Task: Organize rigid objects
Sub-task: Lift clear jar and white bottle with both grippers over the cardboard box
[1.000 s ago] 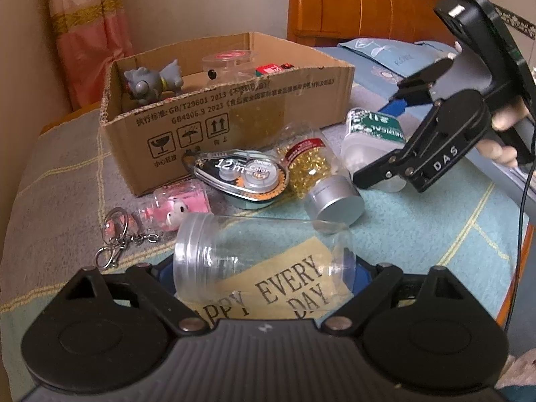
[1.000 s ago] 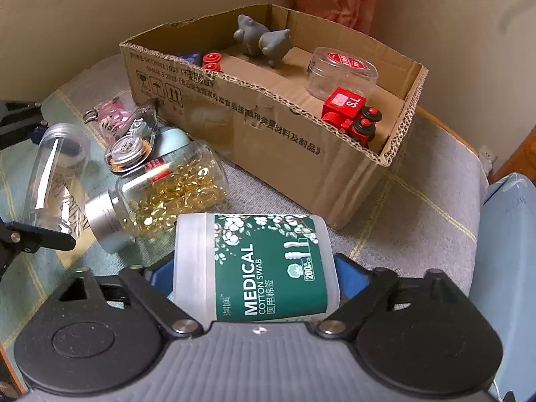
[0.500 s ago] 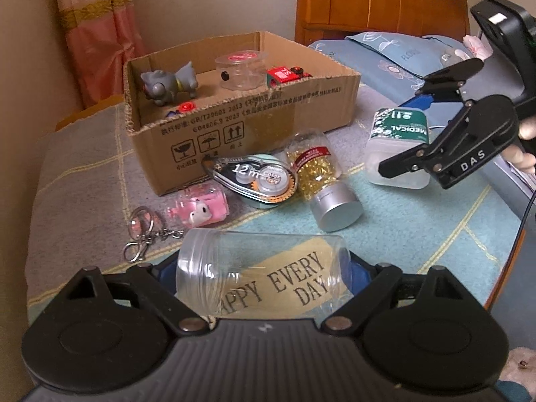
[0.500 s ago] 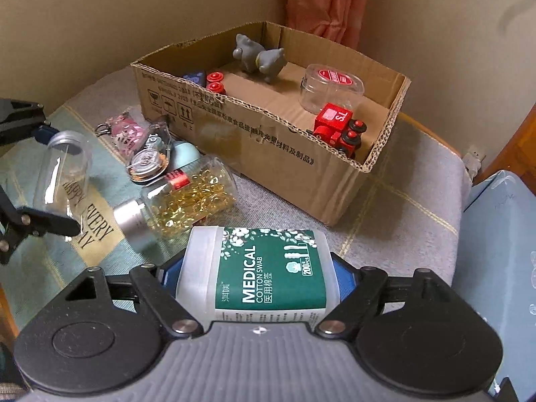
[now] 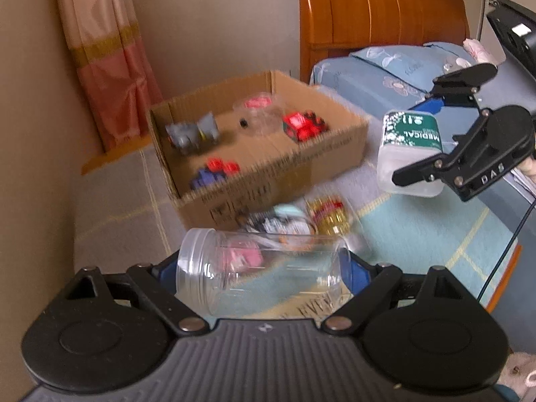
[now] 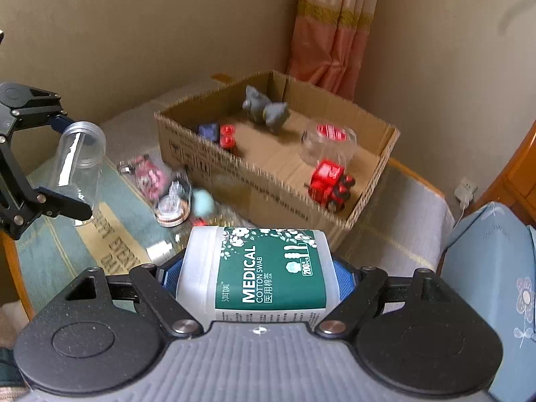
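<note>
The cardboard box (image 5: 268, 167) and its toys were blurred in the left wrist view. Print on the mat (image 6: 114, 244) was partly hidden behind the cotton swab container (image 6: 264, 268), so unreadable.

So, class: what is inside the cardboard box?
Inside the cardboard box: a grey animal figure, a clear round tub with a red lid, a red toy train and a blue-and-red toy. The near wall hides part of the floor.
</note>
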{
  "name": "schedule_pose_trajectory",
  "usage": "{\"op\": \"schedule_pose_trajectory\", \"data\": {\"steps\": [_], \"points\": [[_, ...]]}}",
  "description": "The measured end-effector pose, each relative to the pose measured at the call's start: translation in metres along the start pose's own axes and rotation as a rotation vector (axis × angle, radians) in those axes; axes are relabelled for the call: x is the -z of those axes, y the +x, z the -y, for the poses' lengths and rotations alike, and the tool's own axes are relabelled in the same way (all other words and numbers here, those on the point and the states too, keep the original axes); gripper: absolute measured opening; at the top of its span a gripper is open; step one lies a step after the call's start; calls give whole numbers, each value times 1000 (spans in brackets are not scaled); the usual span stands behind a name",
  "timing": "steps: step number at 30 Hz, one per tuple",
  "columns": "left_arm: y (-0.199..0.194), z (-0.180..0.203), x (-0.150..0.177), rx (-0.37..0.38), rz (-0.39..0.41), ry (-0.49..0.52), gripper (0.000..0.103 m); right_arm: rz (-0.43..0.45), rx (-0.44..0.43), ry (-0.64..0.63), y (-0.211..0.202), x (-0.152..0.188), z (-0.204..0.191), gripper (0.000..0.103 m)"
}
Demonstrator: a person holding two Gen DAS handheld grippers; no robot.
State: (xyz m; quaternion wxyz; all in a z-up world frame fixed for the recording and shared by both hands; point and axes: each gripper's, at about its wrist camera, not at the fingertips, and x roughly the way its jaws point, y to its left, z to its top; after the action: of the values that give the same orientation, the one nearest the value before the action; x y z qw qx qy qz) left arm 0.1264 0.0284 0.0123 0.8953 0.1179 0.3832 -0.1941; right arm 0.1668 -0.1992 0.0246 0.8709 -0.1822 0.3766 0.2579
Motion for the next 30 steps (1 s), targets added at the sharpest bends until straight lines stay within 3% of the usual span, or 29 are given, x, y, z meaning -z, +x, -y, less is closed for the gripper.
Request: {"op": "schedule_pose_trajectory", "data": {"steps": [13, 29, 30], "points": [[15, -32, -77, -44, 64, 3, 91, 121, -15, 59, 3, -55, 14, 86], [69, -71, -151, -82, 57, -25, 91, 115, -36, 101, 65, -95, 29, 87], [73, -72, -154, -81, 52, -32, 91, 122, -36, 105, 67, -96, 30, 91]]}}
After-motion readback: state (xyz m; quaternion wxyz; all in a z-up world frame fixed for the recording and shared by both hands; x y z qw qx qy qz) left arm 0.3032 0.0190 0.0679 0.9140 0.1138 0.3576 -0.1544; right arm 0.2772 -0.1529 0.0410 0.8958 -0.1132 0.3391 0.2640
